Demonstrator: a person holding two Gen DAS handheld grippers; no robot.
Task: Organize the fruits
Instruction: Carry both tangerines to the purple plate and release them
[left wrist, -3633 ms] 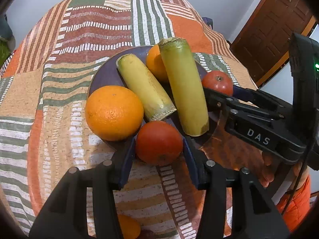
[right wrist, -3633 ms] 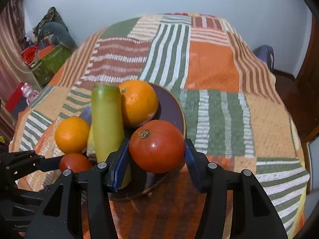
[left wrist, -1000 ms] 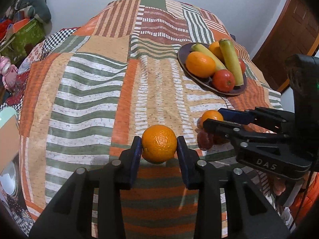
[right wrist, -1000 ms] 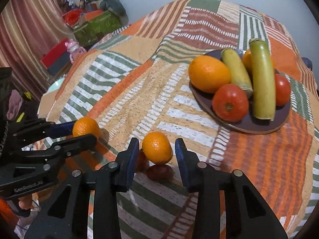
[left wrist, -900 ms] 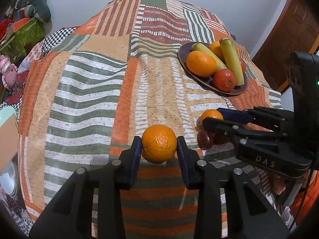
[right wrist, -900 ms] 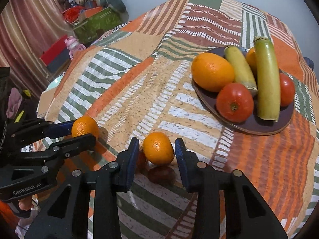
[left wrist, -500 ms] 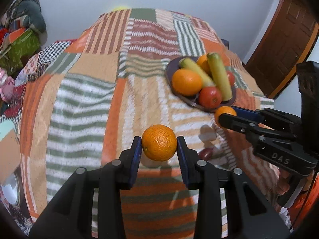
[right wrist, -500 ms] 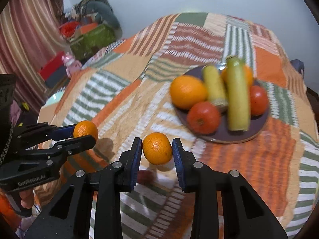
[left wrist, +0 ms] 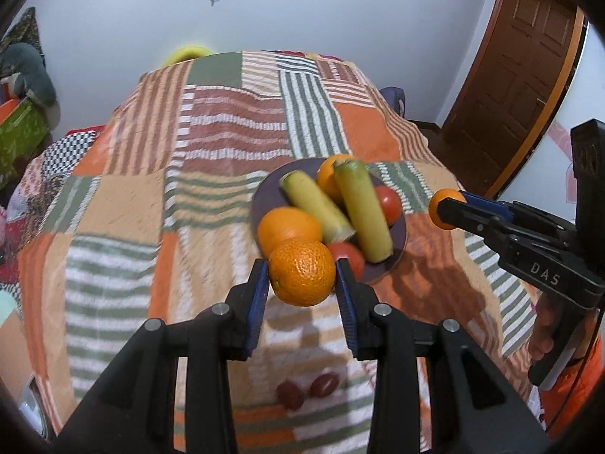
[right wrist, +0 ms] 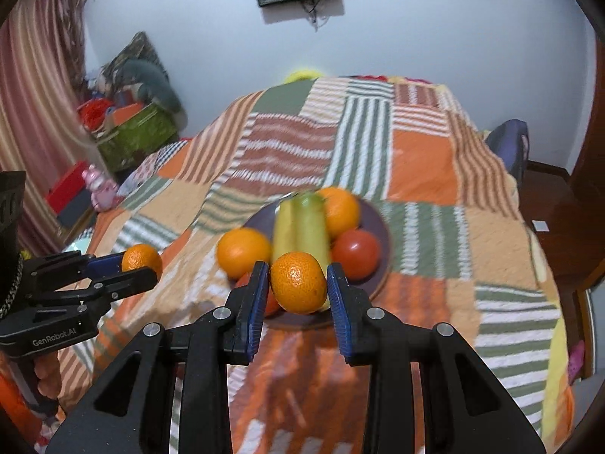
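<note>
Left claw (left wrist: pixel 302 283): clamped on an orange (left wrist: pixel 301 271), held in the air.
Right claw (right wrist: pixel 298 283): gripping a mandarin (right wrist: pixel 298 282), also aloft.
Plate (left wrist: pixel 264 196): ahead of both claws, holding fruit.

A patchwork striped cloth (left wrist: pixel 234 143) covers the surface, bearing a dark plate (left wrist: pixel 264 196) and two dark-red fruits (left wrist: pixel 306 391).

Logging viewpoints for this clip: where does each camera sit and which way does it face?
Left wrist: on the left claw, looking forward over its tangerine at the plate; the right claw enters at right.
Right wrist: on the right claw, facing the same plate; the left claw enters at left.
Shared: plate, fruit, quilt.
</note>
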